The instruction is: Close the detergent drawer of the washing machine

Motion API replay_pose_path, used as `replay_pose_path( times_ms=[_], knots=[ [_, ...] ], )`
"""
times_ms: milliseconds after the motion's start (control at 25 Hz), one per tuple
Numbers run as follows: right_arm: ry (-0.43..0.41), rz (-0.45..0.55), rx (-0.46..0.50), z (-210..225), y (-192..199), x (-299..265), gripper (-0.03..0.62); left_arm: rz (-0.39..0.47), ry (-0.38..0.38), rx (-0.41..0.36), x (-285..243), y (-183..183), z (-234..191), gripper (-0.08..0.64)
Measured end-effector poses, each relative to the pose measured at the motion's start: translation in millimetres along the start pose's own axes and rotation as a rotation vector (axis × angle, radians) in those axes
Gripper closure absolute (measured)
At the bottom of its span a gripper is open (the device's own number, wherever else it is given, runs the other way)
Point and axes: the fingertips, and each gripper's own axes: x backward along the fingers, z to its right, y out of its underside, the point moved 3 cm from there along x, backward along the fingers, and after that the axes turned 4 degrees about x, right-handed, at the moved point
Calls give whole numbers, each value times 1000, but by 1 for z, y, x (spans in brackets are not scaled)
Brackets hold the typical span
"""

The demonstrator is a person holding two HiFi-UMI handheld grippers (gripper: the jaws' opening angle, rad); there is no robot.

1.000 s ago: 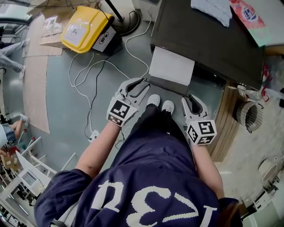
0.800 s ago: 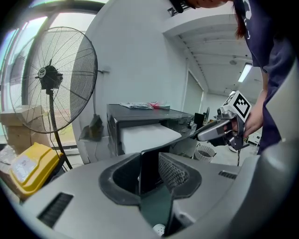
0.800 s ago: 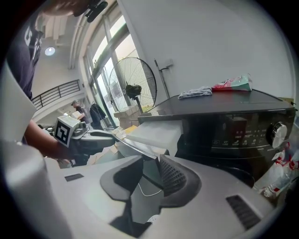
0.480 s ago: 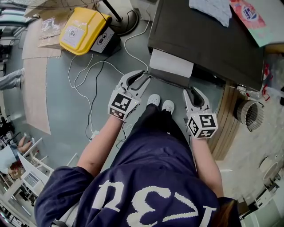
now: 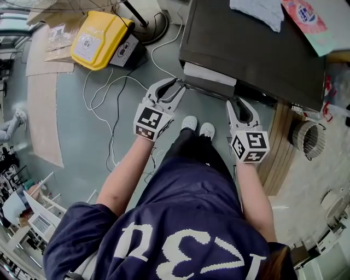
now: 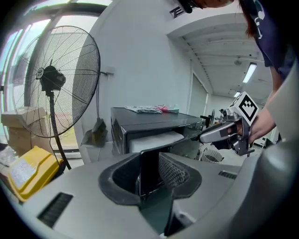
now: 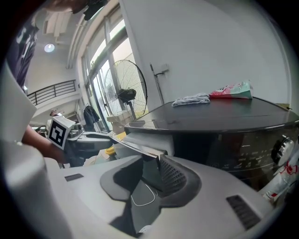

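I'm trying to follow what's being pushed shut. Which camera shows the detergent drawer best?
The head view: from above, the detergent drawer shows its full width, a white strip sticking out of the washing machine. The two gripper views each show only one end: its dark front edge between the jaws, white body behind.

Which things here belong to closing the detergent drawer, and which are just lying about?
Job: washing machine, detergent drawer, left gripper, right gripper, both astride the drawer's front.
Lying about: yellow case, white cables, cloth, packet, fan, ribbed hose.
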Motion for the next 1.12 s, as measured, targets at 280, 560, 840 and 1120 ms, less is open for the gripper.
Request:
replay_pose_path(
  times_ms=[280, 560, 840, 1120],
  knots=[
    [31, 11, 8, 5, -8, -10, 466, 12, -11, 2, -9, -6, -8, 422],
    [51, 23, 20, 5, -14, -14, 466, 22, -22, 4, -12, -10, -14, 422],
    [74, 22, 16, 12, -20, -21, 465, 21, -35, 4, -21, -15, -18, 422],
    [83, 31, 21, 14, -19, -23, 465, 12, -34, -22, -23, -16, -20, 422]
  ],
)
